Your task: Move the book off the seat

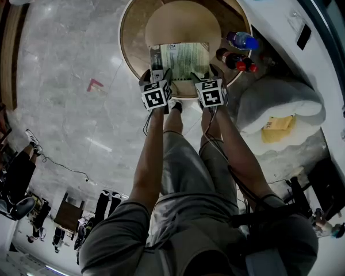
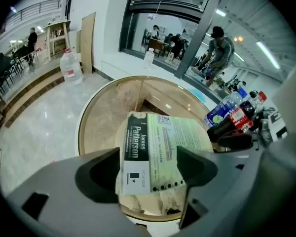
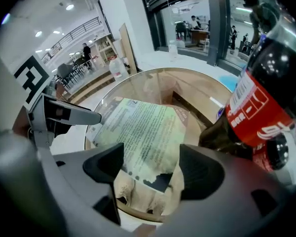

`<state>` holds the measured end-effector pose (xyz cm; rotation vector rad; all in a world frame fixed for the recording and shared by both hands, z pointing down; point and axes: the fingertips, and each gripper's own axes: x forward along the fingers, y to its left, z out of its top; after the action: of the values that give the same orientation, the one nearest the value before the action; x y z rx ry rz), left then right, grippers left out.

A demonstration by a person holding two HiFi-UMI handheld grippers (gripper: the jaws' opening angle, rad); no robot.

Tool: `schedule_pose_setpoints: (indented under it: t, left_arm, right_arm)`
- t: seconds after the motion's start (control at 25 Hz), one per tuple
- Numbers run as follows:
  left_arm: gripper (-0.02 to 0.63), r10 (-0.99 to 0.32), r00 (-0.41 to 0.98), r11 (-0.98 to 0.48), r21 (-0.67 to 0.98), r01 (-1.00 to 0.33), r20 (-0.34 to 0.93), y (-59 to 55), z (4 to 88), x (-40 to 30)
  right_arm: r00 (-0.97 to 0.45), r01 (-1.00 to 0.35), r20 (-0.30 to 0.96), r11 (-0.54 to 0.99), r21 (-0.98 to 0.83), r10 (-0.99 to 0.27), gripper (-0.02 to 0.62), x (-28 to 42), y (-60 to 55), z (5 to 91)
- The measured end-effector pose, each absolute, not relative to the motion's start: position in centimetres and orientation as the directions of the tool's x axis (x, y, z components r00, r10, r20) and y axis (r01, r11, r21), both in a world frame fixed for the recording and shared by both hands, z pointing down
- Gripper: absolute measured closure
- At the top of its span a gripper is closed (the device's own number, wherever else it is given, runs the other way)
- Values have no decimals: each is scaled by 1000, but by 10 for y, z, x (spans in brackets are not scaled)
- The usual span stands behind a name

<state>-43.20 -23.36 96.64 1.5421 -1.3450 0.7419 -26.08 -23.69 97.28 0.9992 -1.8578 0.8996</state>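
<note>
On round tan seat (image 1: 183,19) — book (image 1: 184,59) lies flat, dark spine at left. Left gripper (image 1: 158,75) at book's near left corner, jaws wide apart, nothing clamped. Right gripper (image 1: 210,73) at near right corner, jaws also spread — book edge shows between them. Cola bottle (image 1: 237,62) and blue bottle (image 1: 241,40) near seat's right side.

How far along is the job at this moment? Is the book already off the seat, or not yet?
Done: nothing yet. The book lies flat on the round seat.
In hand: the left gripper and right gripper are at the book's near edge. Both have their jaws apart, and neither is closed on the book.
Left: close on the book, lift it and set it down somewhere off the seat.
</note>
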Motion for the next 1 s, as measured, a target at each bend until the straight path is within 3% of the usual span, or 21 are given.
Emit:
schedule_pose_setpoints:
  t: [0.36, 0.6, 1.0]
  left_arm:
    - [244, -542, 175, -54, 175, -983, 822, -247, 904, -435]
    - [244, -634, 123, -36, 130, -991, 764, -280, 822, -439]
    - [245, -885, 82, -55, 73, -996, 459, -363, 569, -447]
  right_arm:
    - [-384, -878, 842, 432, -206, -379, 245, -261, -257, 914]
    - [-401, -871, 801, 456, -183, -444, 247, -282, -294, 839]
    - [-507, -853, 541, 479, -206, -671, 247, -319, -372, 593]
